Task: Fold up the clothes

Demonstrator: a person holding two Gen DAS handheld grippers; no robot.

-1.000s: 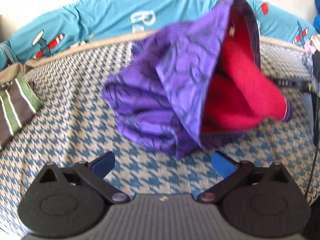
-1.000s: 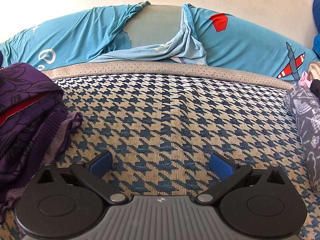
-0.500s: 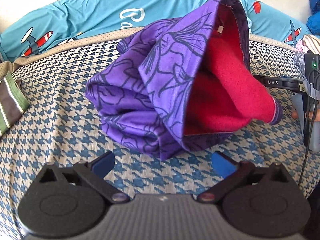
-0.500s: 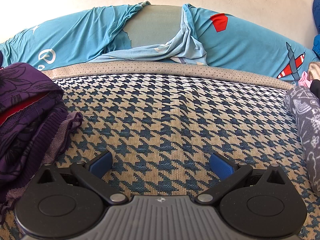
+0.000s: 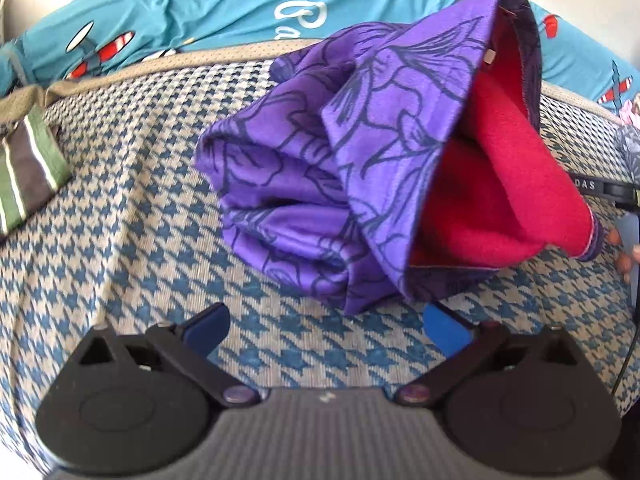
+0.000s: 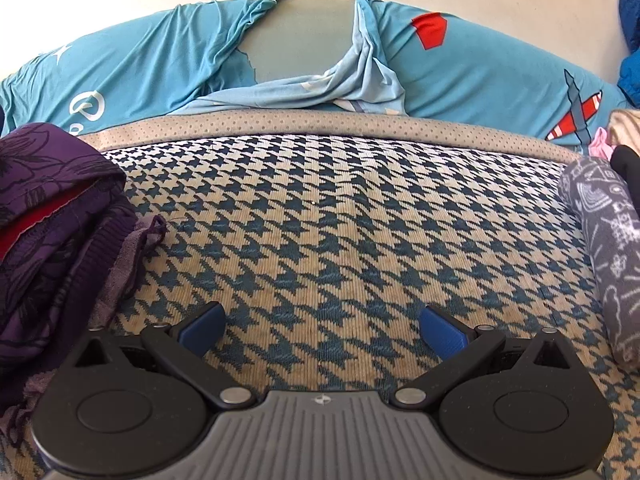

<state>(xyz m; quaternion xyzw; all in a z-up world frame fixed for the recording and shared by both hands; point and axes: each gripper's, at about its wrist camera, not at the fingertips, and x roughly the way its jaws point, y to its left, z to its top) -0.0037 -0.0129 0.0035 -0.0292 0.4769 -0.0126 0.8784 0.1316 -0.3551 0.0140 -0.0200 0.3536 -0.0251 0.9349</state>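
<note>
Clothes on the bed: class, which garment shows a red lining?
The purple patterned garment, bunched in front of the left gripper. Its red fleece inside shows; the green-striped piece and grey printed piece show none.

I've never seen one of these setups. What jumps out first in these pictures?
A crumpled purple garment with a bright red lining sits heaped on the houndstooth cover, just ahead of the open left tongs. The right tongs, also open, face bare cover, with a turquoise airplane-print sheet behind.
</note>
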